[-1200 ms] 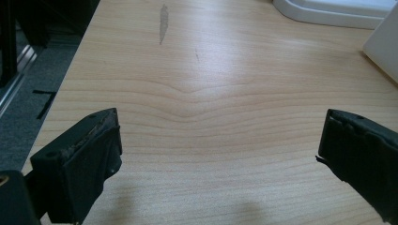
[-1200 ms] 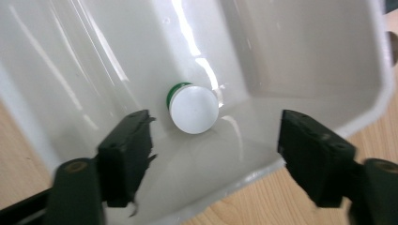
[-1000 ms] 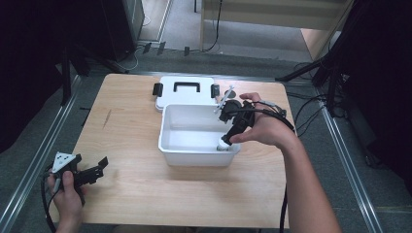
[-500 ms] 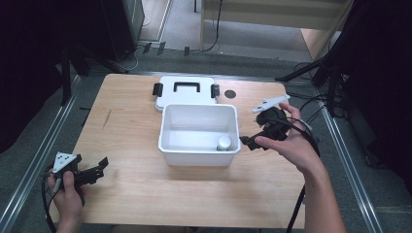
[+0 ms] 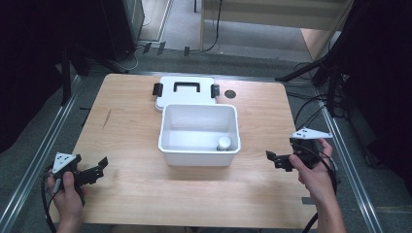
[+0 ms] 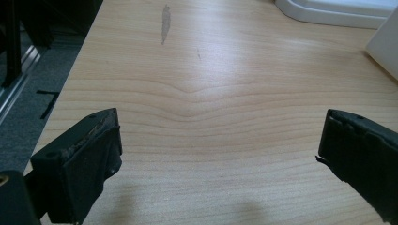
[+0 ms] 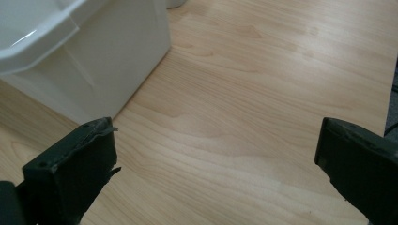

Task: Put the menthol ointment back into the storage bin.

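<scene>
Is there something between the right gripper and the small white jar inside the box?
Yes. The right gripper is low over the table, to the right of the white box. The small white jar sits in the box's near right corner, so the box's right wall stands between them.

What we count on the table (image 5: pixel 131 126)

We see one bin (image 5: pixel 199 148), one lid (image 5: pixel 185 91), one jar (image 5: pixel 224 142), one disc (image 5: pixel 230 94), two grippers (image 5: pixel 99 165).

Wooden table (image 5: pixel 131 121) on grey floor, white tub (image 5: pixel 199 154) at its middle, white lid (image 5: pixel 184 92) with black handle touching behind it, small dark disc (image 5: pixel 230 94) just right of lid
</scene>
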Tool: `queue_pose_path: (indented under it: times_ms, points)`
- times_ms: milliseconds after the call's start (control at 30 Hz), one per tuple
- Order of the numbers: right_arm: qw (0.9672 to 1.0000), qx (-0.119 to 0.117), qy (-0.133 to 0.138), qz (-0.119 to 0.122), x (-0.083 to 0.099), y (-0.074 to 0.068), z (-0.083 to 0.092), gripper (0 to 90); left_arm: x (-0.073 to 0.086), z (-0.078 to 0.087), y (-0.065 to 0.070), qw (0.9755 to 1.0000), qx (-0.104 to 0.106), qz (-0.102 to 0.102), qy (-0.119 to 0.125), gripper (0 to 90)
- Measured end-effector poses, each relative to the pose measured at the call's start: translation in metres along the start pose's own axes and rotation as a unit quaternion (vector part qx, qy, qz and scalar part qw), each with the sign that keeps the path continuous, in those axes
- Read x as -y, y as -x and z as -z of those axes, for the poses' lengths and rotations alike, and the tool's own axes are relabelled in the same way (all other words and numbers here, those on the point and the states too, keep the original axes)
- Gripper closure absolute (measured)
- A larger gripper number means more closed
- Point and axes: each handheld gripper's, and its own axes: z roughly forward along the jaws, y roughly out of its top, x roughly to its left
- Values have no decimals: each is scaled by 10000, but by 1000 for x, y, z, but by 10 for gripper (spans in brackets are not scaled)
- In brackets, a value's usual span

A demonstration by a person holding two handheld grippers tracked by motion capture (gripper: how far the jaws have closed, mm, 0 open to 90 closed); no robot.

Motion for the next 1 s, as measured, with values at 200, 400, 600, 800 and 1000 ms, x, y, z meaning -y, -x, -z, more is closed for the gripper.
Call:
queue_pose_path:
  times_ms: [200, 400, 600, 800, 1000]
  points:
    - [9993, 123, 267, -227, 35, 13, 1, 0, 0, 0, 0, 10000, -30, -27, -10, 3]
    - [9970, 350, 499, -486, 69, 23, -2, 0, 0, 0, 2, 9999, -63, -88, -13, 3]
    - [9931, 699, 673, -663, 96, 30, -3, 0, 0, 0, 2, 9999, -92, -93, -10, 3]
    - [9889, 753, 794, -1006, 126, 35, -7, 0, 1, 0, 2, 9999, -117, -112, -8, 3]
    - [9852, 707, 1028, -1174, 139, 35, 0, 0, 1, 0, 3, 9998, -146, -135, -8, 3]
